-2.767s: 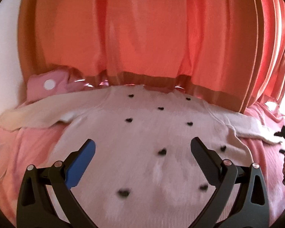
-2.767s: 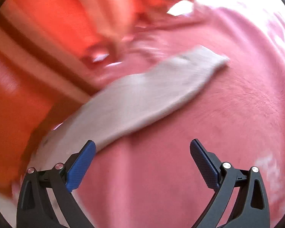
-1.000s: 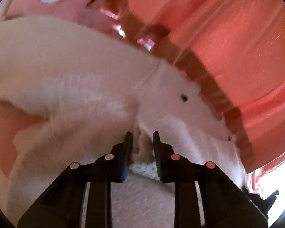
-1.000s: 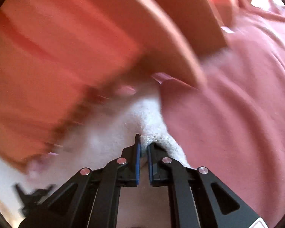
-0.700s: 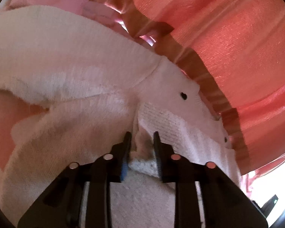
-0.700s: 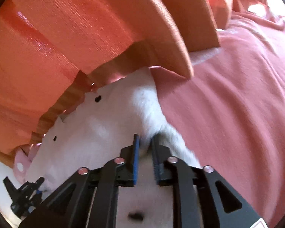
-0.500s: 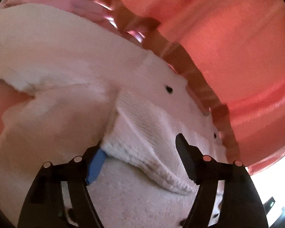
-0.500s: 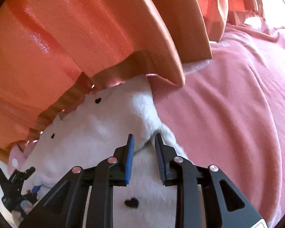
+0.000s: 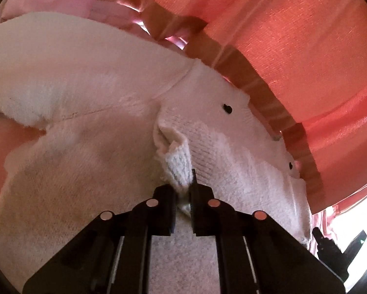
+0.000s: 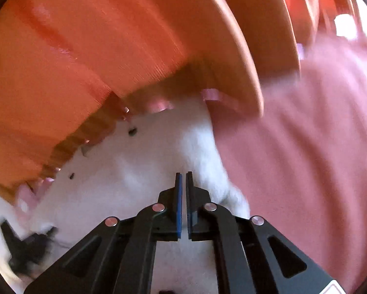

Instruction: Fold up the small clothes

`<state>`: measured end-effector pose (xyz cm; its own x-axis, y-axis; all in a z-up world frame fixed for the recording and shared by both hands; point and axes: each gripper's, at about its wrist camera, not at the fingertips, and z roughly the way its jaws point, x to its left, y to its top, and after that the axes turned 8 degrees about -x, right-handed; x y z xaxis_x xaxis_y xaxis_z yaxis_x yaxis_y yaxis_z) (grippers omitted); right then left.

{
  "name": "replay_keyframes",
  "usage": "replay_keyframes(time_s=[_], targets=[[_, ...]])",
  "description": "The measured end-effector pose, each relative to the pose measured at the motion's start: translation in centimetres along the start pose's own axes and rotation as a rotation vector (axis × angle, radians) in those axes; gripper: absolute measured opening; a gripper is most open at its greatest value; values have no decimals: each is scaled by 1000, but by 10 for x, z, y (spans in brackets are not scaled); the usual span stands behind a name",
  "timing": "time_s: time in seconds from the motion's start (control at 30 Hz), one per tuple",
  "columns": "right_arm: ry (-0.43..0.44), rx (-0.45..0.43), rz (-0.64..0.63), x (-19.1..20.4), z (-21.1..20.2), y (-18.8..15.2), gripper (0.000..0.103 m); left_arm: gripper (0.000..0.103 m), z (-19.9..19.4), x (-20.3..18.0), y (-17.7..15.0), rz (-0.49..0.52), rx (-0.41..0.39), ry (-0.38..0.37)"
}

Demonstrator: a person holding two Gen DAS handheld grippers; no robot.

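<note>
Both jaws reclosed since half a second ago — left tool (image 9: 183,193) pinching sweater (image 9: 90,112) knit on the bed (image 10: 305,147) for folding; right tool (image 10: 182,191) clenched, probably on its edge — blurry.

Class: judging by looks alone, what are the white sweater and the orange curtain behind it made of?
White sweater: probably soft knitted yarn, matte and fuzzy; knit ribs show where the left gripper pinches it. Orange curtain: seemingly thin woven fabric with a slight sheen; fine weave lines, glowing folds.
</note>
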<state>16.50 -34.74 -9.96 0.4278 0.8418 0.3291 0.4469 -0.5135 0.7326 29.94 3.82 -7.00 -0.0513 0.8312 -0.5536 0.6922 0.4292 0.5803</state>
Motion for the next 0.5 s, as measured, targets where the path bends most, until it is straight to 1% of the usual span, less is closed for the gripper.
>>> replay_keyframes(time_s=[0.03,0.07,0.1,0.13,0.17,0.2,0.23,0.27,0.3,0.33,0.37,0.4,0.43,0.47,0.5], targets=[[4,57,13,-3,13,-7,0,11,-3,3,1,-28,-2,-7],[23,54,54,-6,14,-9,0,12,-7,6,3,-50,-9,-12],[9,46,58,-3,9,-4,0,12,-17,10,8,-75,-33,-10],[13,27,49,2,2,0,7,14,-27,14,13,-87,-59,-2],[23,2,37,9,-6,3,12,25,-45,21,22,-102,-113,23],[33,-17,18,17,-13,4,15,37,-63,31,30,-117,-166,59],[57,-25,-2,26,-19,4,16,65,-80,42,37,-138,-219,104],[88,-26,-20,35,-25,2,18,84,-102,60,44,-173,-284,177],[112,-23,-34,43,-29,-1,24,86,-118,78,50,-197,-332,245],[129,-18,-44,48,-31,-3,30,86,-131,96,56,-208,-362,303],[155,-8,-59,57,-33,-6,32,86,-144,123,65,-211,-376,399],[173,-2,-72,63,-36,-9,33,86,-152,151,75,-213,-372,510],[190,0,-91,72,-42,-12,33,86,-157,165,80,-218,-366,567],[200,-2,-109,79,-44,-14,34,85,-164,191,88,-238,-356,641],[206,-8,-127,86,-47,-15,36,85,-170,211,95,-266,-357,680]])
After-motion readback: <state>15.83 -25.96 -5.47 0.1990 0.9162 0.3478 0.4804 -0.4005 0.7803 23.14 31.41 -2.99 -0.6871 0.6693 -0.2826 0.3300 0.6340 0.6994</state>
